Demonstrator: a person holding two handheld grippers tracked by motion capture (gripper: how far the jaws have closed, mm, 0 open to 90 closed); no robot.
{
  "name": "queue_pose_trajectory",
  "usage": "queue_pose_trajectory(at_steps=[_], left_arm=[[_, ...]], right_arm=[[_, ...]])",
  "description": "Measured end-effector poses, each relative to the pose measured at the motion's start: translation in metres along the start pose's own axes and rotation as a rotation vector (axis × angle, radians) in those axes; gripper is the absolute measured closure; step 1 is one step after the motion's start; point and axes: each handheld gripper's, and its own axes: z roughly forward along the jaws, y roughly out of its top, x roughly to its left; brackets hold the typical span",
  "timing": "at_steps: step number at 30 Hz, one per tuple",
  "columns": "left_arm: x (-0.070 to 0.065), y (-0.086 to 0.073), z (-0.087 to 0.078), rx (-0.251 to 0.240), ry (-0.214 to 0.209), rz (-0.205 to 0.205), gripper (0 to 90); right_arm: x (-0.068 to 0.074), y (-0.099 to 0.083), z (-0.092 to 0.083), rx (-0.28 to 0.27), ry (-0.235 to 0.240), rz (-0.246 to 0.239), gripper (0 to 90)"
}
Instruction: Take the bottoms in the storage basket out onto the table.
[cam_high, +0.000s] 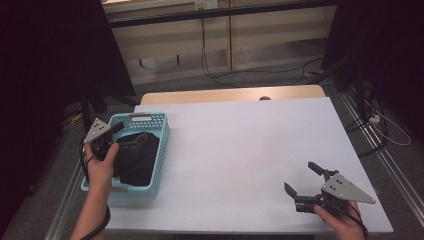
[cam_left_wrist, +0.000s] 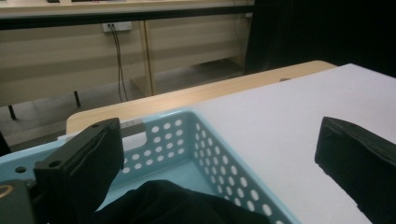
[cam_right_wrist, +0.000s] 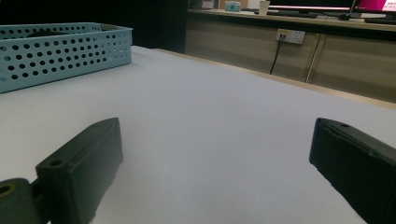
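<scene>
Presently the black garment (cam_high: 136, 157) lies bunched inside the light-blue perforated basket (cam_high: 161, 145), which stands at the left edge of the white table (cam_high: 240, 145). The left gripper (cam_high: 116, 128) hangs over the basket's left rim, above the garment and pointing toward the basket's far right corner; its jaws stand wide apart and hold nothing. In the left gripper view the dark cloth (cam_left_wrist: 177, 205) sits directly below and between the jaws, so the decisive relation is vertical: the garment lies beneath the tongs, and a downward move would meet it. The cloth's long axis appears to run along the basket's length, front to back, though the folds are too dark to confirm.

The right gripper (cam_high: 304, 179) rests low near the table's front right corner, well apart from the basket, jaws wide and empty, pointing left toward it across bare tabletop. The left hand (cam_high: 102, 167) is plainly the nearer; its forearm enters from the bottom, wrist raised above the rim.
</scene>
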Motion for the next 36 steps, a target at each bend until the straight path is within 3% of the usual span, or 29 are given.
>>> queue_pose_trajectory(at_steps=[6,10,17,26,31,36], left_arm=[[0.009,-0.008,0.008,0.021,0.009,-0.028,1.6],[0.013,-0.012,0.014,0.054,0.015,-0.007,1.7],[0.022,-0.019,0.017,0.102,0.045,-0.021,1.8],[0.034,-0.034,0.029,0.212,0.067,-0.021,2.0],[0.035,-0.041,0.036,0.256,0.048,-0.028,2.2],[0.035,-0.052,0.047,0.362,0.019,-0.004,2.2]], right_arm=[[0.000,0.000,0.000,0.000,0.000,0.001,1.9],[0.000,0.000,0.000,0.001,-0.001,0.001,1.9],[0.000,0.000,0.000,-0.001,0.004,0.001,1.9],[0.001,0.000,0.001,0.001,0.012,-0.005,1.9],[0.001,0.000,0.000,-0.001,0.012,-0.004,1.9],[0.001,0.001,0.000,-0.002,0.013,-0.004,1.9]])
